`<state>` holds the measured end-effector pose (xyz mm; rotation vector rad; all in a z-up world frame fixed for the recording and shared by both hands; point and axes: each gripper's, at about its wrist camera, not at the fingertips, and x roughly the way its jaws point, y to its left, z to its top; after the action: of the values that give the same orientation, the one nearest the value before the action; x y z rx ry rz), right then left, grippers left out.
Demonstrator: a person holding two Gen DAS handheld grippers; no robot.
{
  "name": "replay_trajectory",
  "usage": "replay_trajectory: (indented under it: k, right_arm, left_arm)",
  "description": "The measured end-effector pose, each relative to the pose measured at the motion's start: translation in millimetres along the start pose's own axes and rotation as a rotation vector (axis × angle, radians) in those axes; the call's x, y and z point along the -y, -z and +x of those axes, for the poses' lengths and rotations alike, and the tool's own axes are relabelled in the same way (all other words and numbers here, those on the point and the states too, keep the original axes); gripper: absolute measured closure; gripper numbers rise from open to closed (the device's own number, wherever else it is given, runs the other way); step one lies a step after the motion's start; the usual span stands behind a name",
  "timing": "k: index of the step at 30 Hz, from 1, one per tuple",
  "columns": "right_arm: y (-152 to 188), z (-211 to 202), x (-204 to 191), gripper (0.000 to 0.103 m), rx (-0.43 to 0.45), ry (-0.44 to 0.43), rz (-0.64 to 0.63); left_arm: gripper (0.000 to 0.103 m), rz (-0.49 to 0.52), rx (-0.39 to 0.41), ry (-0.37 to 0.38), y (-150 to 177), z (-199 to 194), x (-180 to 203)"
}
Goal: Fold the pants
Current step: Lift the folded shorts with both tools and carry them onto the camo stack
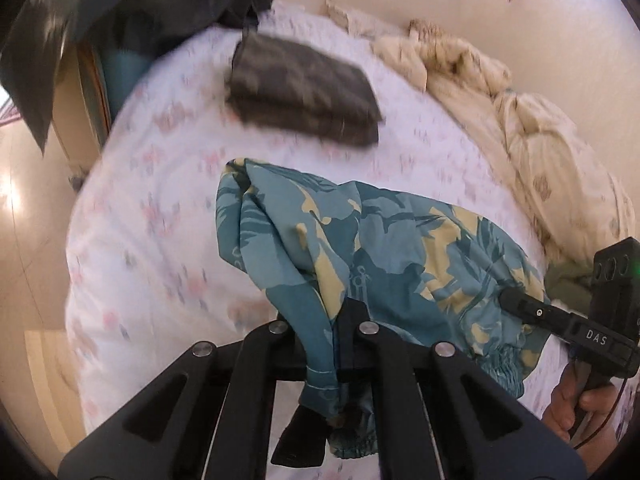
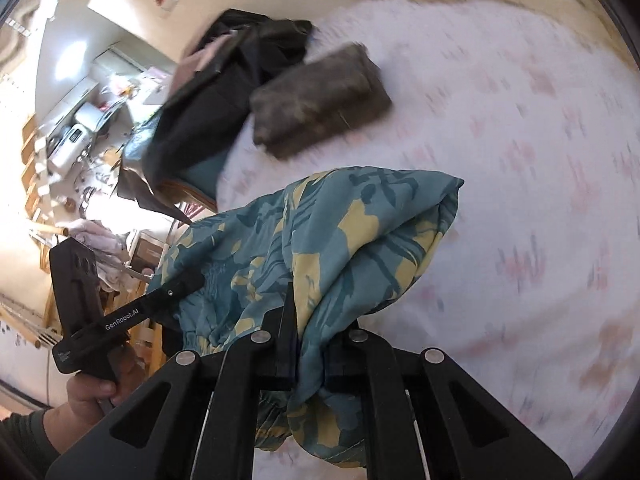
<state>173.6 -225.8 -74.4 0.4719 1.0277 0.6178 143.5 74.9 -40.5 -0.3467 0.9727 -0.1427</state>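
Teal pants with a yellow leaf print (image 1: 392, 248) hang bunched above the white flowered bed sheet (image 1: 160, 240). My left gripper (image 1: 328, 320) is shut on a gathered fold of the pants near the elastic waistband. My right gripper (image 2: 308, 320) is shut on another fold of the same pants (image 2: 340, 232). The right gripper also shows in the left wrist view (image 1: 520, 304), pinching the cloth at the right. The left gripper shows in the right wrist view (image 2: 188, 284), at the left edge of the cloth.
A folded dark grey garment (image 1: 304, 92) lies on the sheet beyond the pants, also in the right wrist view (image 2: 320, 100). A heap of black clothes (image 1: 132, 12) sits at the bed's far left corner. A crumpled cream duvet (image 1: 520, 120) lines the right side.
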Motion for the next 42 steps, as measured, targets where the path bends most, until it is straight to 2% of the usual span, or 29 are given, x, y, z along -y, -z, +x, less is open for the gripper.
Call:
replay_trajectory:
  k: [5, 8, 14, 17, 19, 24, 25, 26, 27, 28, 29, 30, 31, 33, 35, 39, 42]
  right_arm:
    - [-76, 22, -18, 0.095, 0.025, 0.019, -0.095]
    - [-136, 45, -24, 0.095, 0.059, 0.029, -0.145]
    - [-244, 116, -19, 0.095, 0.083, 0.094, -0.207]
    - [-284, 160, -6, 0.095, 0.081, 0.123, -0.212]
    - [-301, 186, 1, 0.095, 0.079, 0.134, -0.214]
    - [-316, 238, 27, 0.095, 0.017, 0.172, -0.177]
    - [-314, 243, 34, 0.092, 0.005, 0.167, -0.151]
    - [-312, 247, 43, 0.084, -0.006, 0.152, -0.116]
    - [-311, 249, 50, 0.077, -0.020, 0.150, -0.092]
    - [-309, 250, 56, 0.055, -0.030, 0.167, -0.081]
    - [-306, 246, 63, 0.039, -0.023, 0.193, -0.075]
    - [-304, 239, 69, 0.036, -0.009, 0.227, -0.075]
    - [-302, 232, 73, 0.035, -0.001, 0.247, -0.075]
    - [-299, 214, 81, 0.035, 0.008, 0.252, -0.044]
    - [-293, 190, 80, 0.035, 0.015, 0.282, -0.024]
    - [-269, 136, 49, 0.035, 0.043, 0.276, -0.094]
    - [-242, 92, 14, 0.035, 0.087, 0.261, -0.148]
  left_arm:
    - [0.099, 0.057, 0.075, -0.023, -69, 11, 4]
    - [0.099, 0.088, 0.126, -0.032, -121, 25, 3]
    - [0.099, 0.136, 0.210, -0.091, -233, 88, -13]
    - [0.099, 0.166, 0.228, -0.124, -271, 123, -25]
    - [0.099, 0.183, 0.222, -0.139, -284, 145, -34]
    - [0.097, 0.171, 0.155, -0.196, -290, 199, -60]
    - [0.095, 0.164, 0.137, -0.210, -287, 206, -64]
    - [0.093, 0.156, 0.121, -0.217, -286, 211, -67]
    - [0.083, 0.151, 0.105, -0.245, -284, 216, -71]
    - [0.064, 0.146, 0.096, -0.274, -283, 218, -74]
    - [0.052, 0.137, 0.101, -0.302, -282, 218, -78]
    - [0.029, 0.119, 0.110, -0.334, -279, 214, -83]
    - [0.020, 0.101, 0.120, -0.350, -278, 210, -88]
    - [0.020, 0.076, 0.131, -0.343, -273, 194, -93]
    - [0.020, 0.097, 0.135, -0.370, -264, 173, -91]
    - [0.020, 0.138, 0.171, -0.418, -235, 125, -82]
    - [0.020, 0.125, 0.194, -0.363, -202, 83, -68]
